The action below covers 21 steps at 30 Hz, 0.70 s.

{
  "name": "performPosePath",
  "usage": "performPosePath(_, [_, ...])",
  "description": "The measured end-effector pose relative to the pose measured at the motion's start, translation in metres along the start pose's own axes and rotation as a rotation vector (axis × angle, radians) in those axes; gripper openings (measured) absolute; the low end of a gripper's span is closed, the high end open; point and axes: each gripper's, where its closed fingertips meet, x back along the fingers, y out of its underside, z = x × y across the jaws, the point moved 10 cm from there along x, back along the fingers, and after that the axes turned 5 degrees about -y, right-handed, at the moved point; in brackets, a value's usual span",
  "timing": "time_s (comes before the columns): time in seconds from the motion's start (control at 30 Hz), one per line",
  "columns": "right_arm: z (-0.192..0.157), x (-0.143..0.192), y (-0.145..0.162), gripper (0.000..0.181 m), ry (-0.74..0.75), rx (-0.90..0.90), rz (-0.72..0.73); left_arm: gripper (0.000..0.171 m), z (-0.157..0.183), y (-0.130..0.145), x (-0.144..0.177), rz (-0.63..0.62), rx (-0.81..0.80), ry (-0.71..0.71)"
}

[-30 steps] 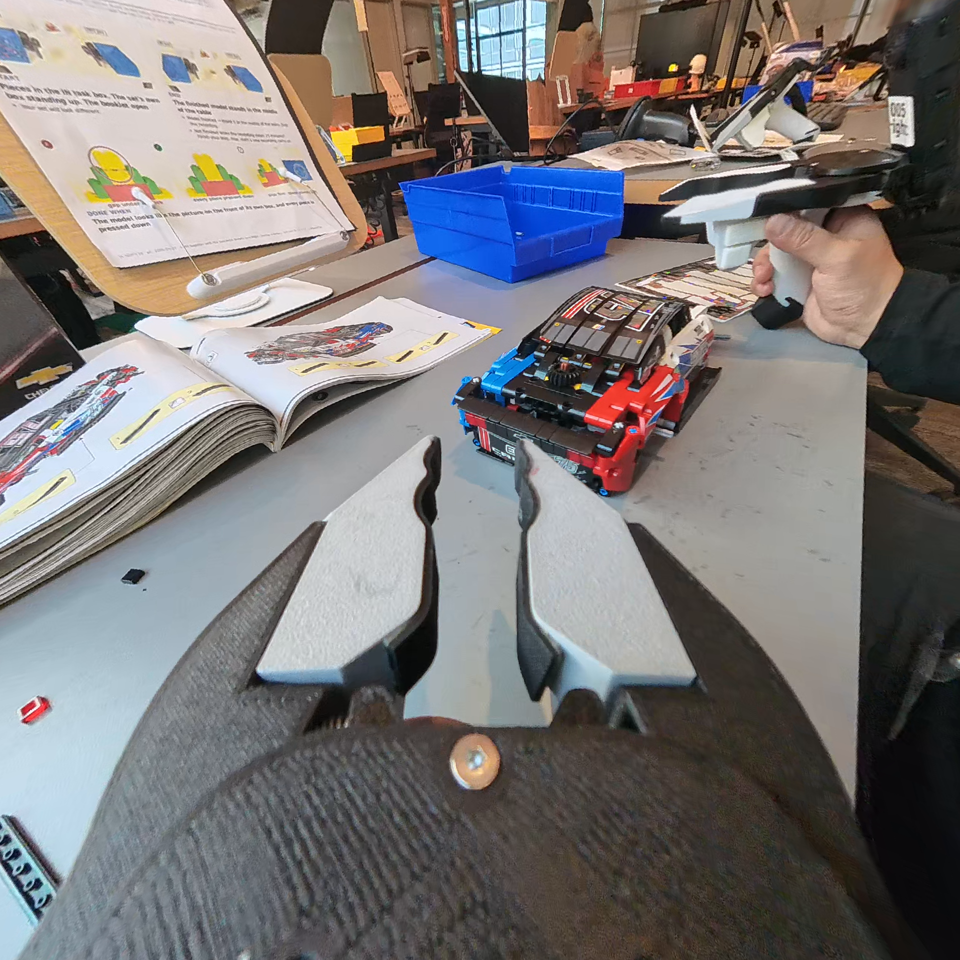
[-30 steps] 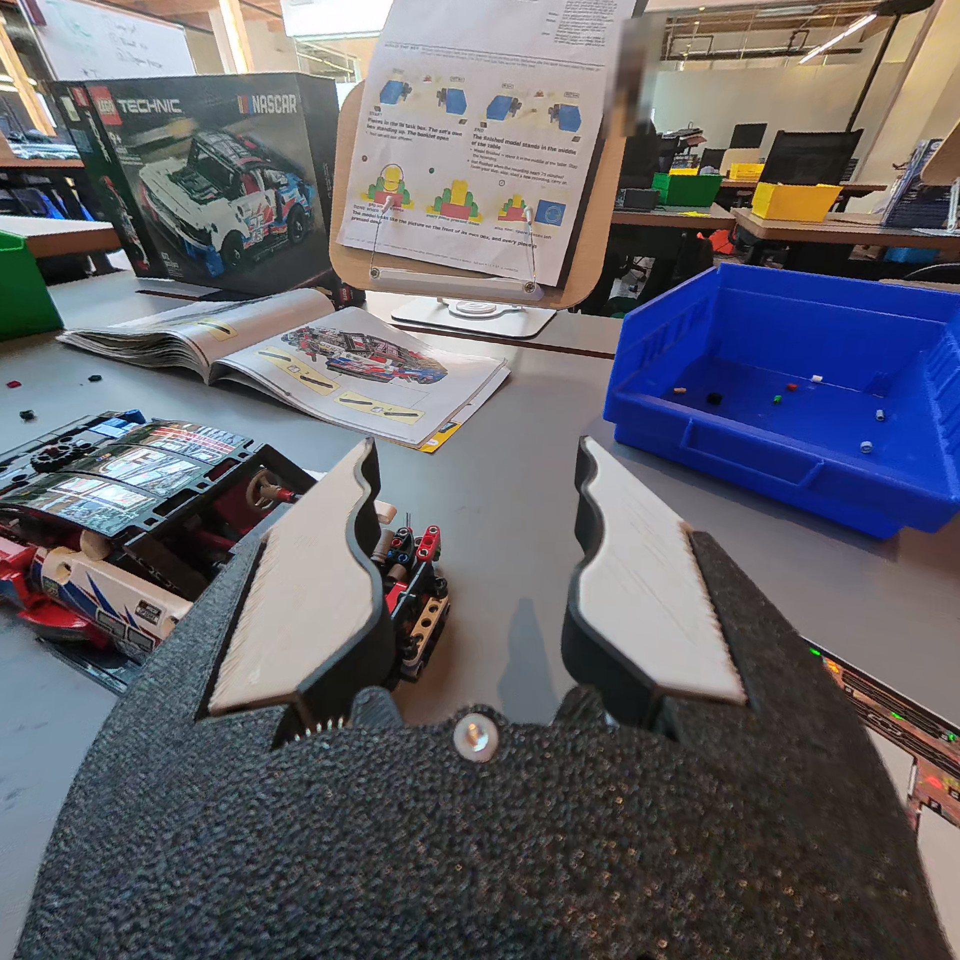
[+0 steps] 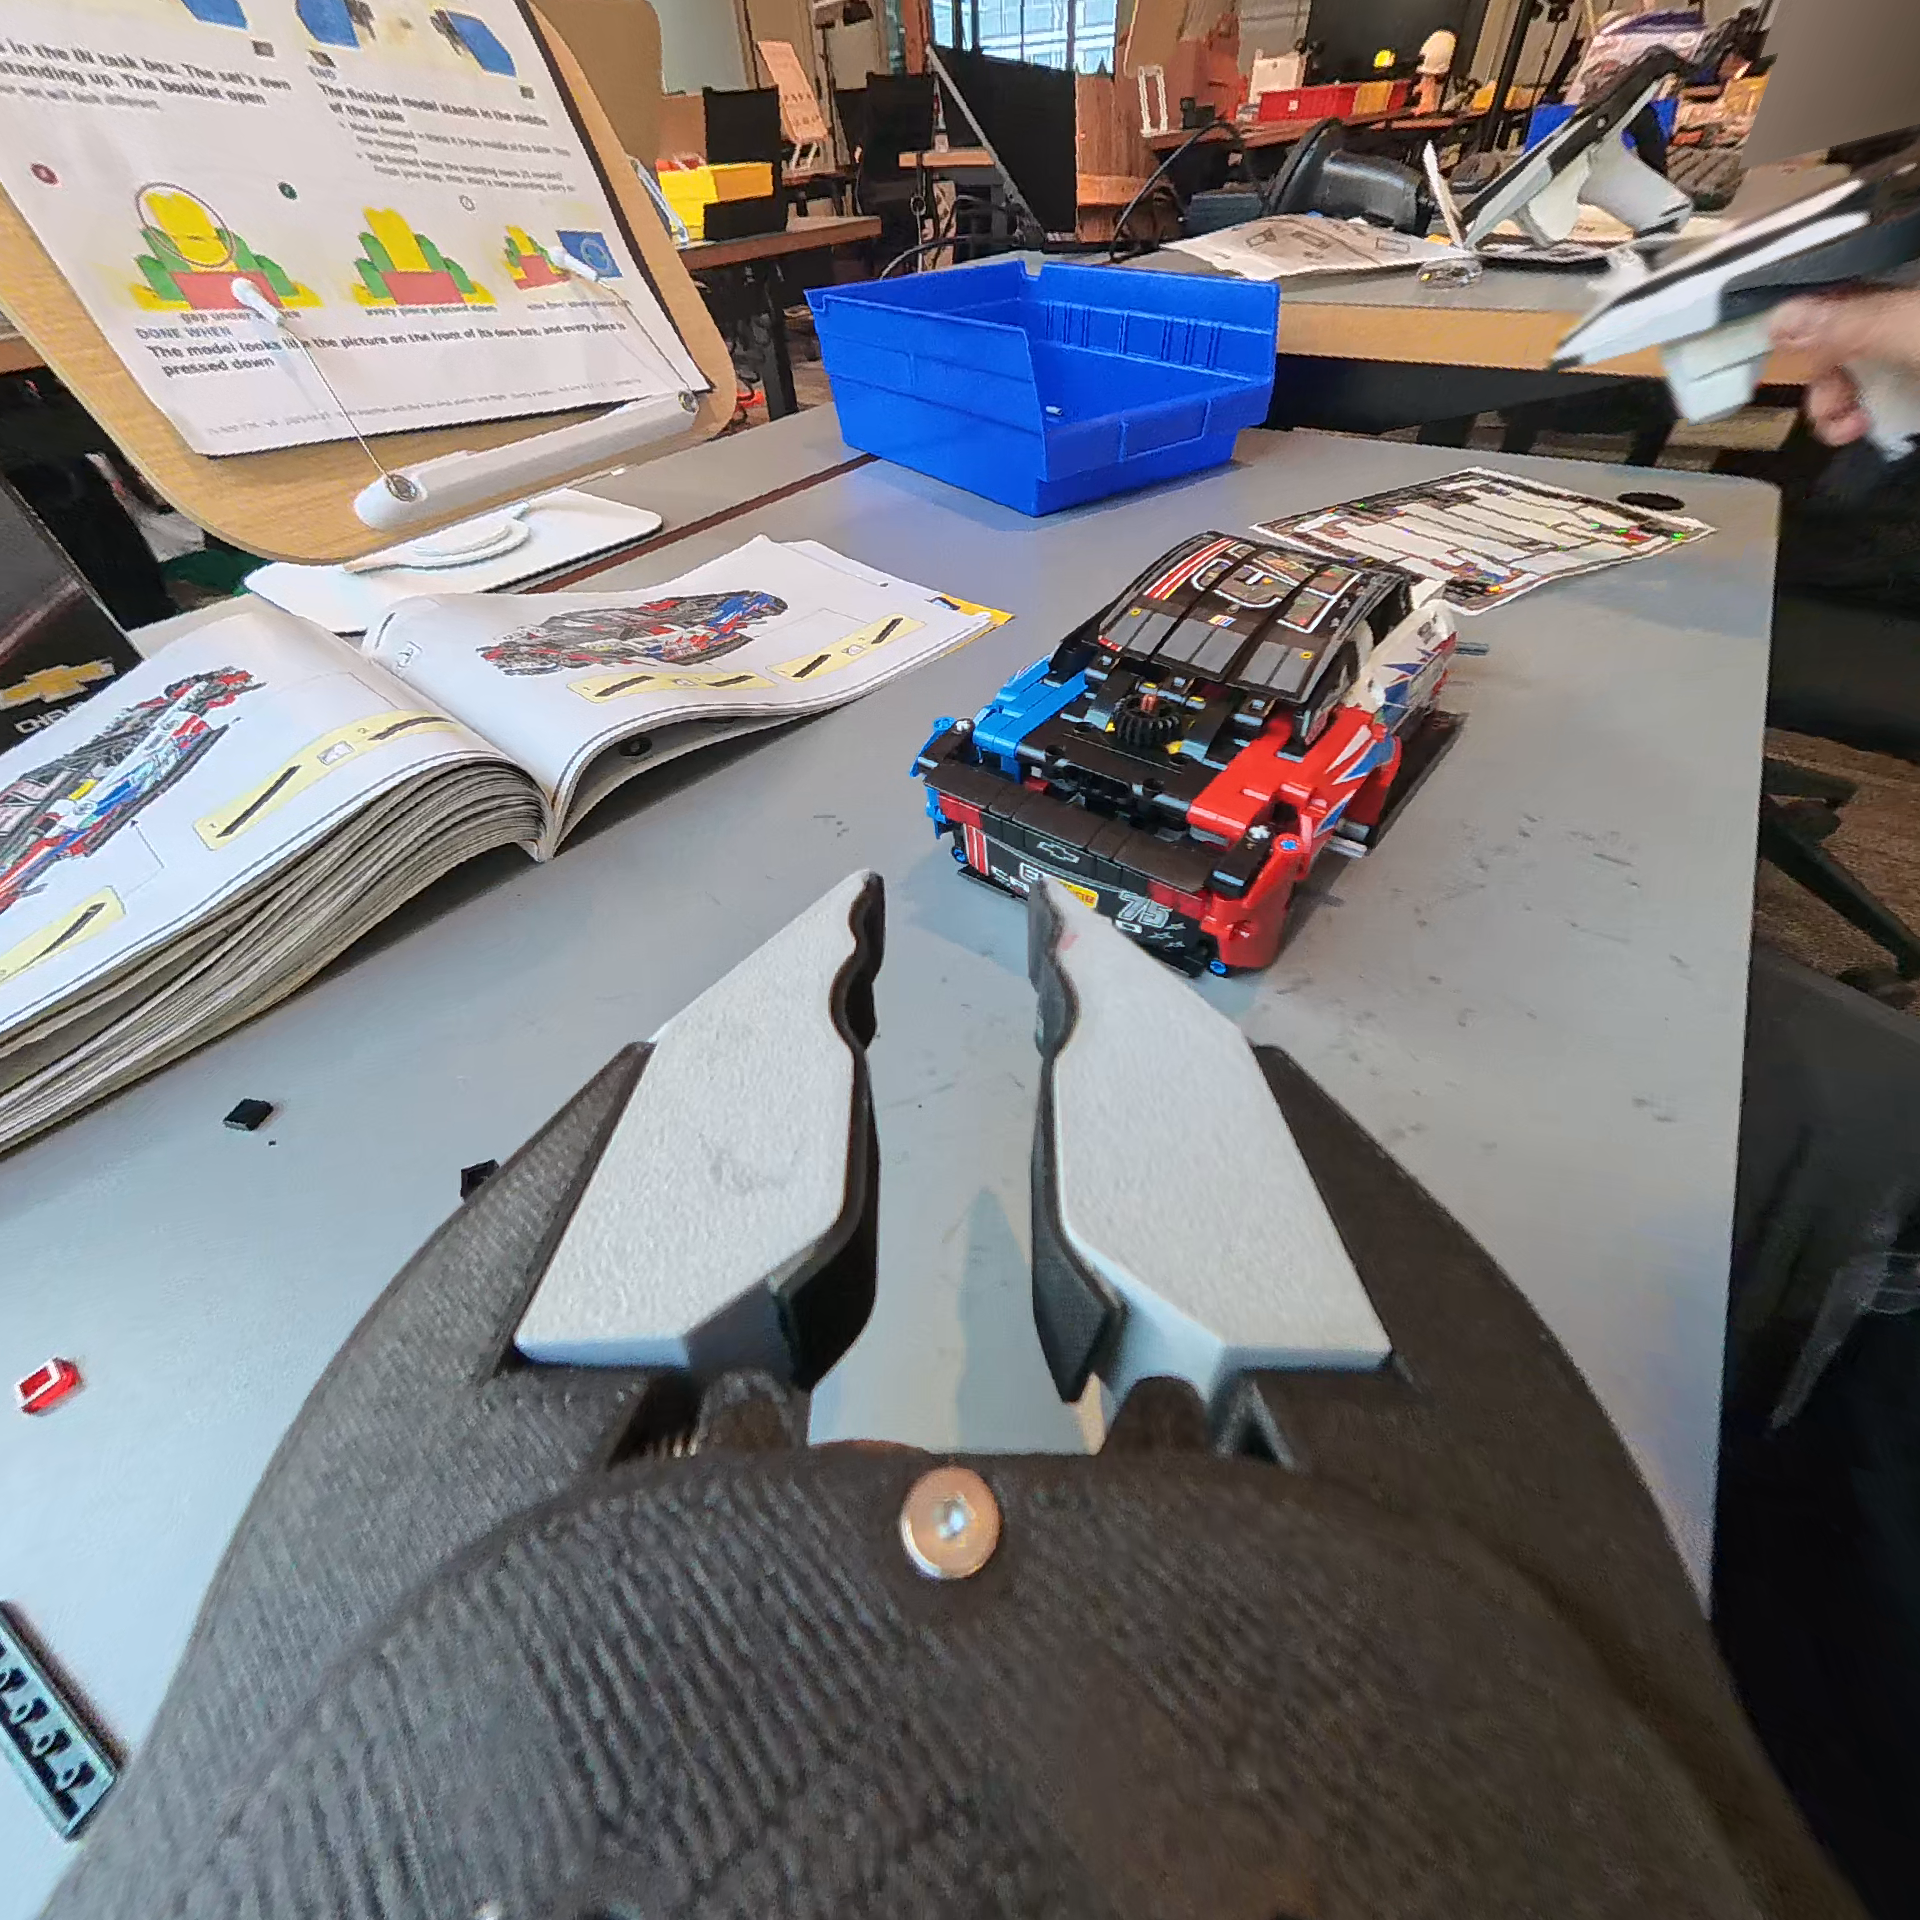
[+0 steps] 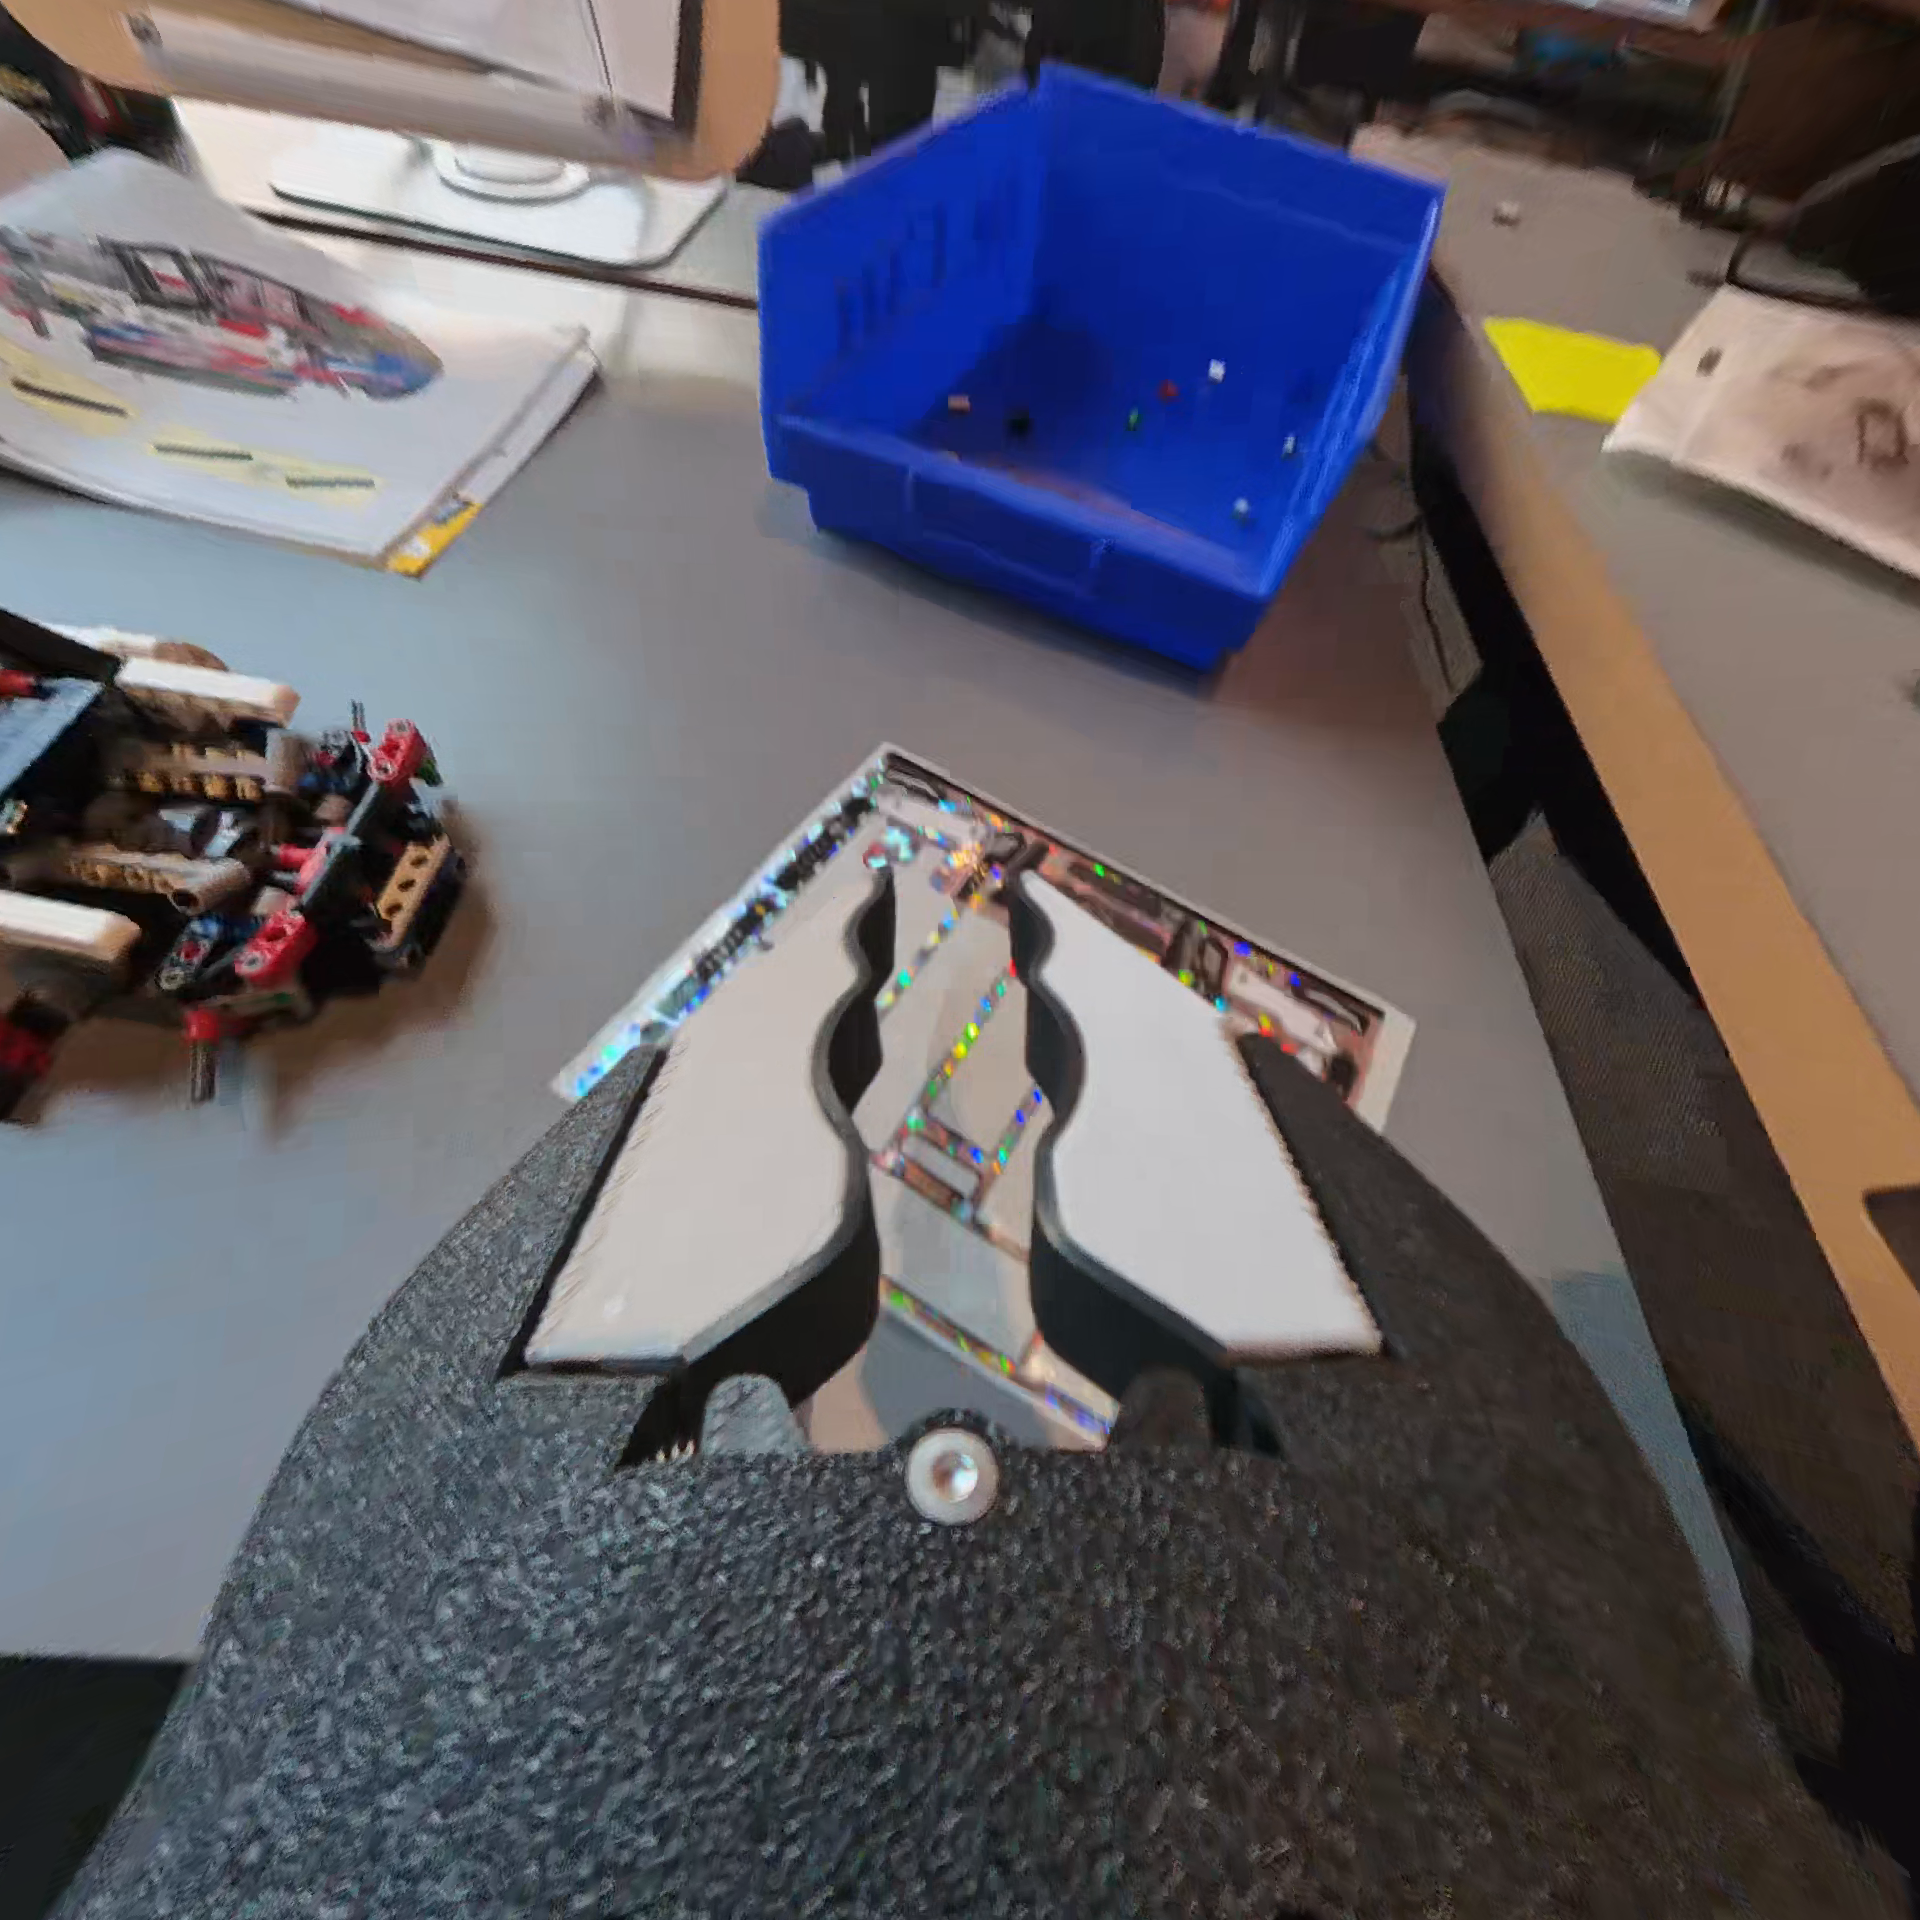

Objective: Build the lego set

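Observation:
A red, blue, black and white lego race car [image 3: 1195, 748] stands on the grey table [image 3: 1455, 1039]; its open rear end shows at the left of the right wrist view [image 4: 208, 862]. My left gripper [image 3: 951, 904] is open and empty, just short of the car's front bumper. My right gripper [image 4: 951, 894] is open and empty, hovering over a shiny sticker sheet [image 4: 1195, 935] that lies right of the car; the sheet also shows in the left wrist view [image 3: 1486, 530]. The right gripper shows blurred at the far right of the left wrist view [image 3: 1579, 348].
An open instruction booklet [image 3: 312, 748] lies left of the car. A blue bin [image 4: 1091, 364] with several tiny pieces stands behind. A sheet on a wooden stand [image 3: 312, 208] is at back left. Small loose pieces [image 3: 47, 1387] lie near the left gripper. The table edge [image 4: 1507, 935] runs on the right. The grippers' ends are close to 45 centimeters from one another.
My right gripper has swung right and tilted down, from beside the car's rear to above the sticker sheet, with its fingers closer together. My left gripper has drawn back a little from the car.

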Motion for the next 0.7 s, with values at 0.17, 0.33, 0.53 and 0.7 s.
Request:
performPosePath(0.17, [0.033, 0.006, 0.038, 0.028, 0.043, -0.048, -0.315, 0.025, 0.000, 0.000, -0.001, -0.007, -0.005, -0.015])
performPosePath(0.33, [0.045, 0.003, 0.063, 0.024, -0.001, -0.083, -0.493, 0.024, -0.002, 0.000, 0.000, 0.000, 0.013, -0.031])
performPosePath(0.53, [-0.016, 0.006, 0.058, 0.021, -0.316, -0.103, -0.455, 0.024, -0.002, 0.000, 0.000, -0.005, 0.004, -0.056])
performPosePath(0.7, [-0.007, 0.030, 0.041, 0.022, -0.217, -0.065, -0.336, 0.024, -0.002, 0.000, 0.000, -0.007, 0.006, -0.064])
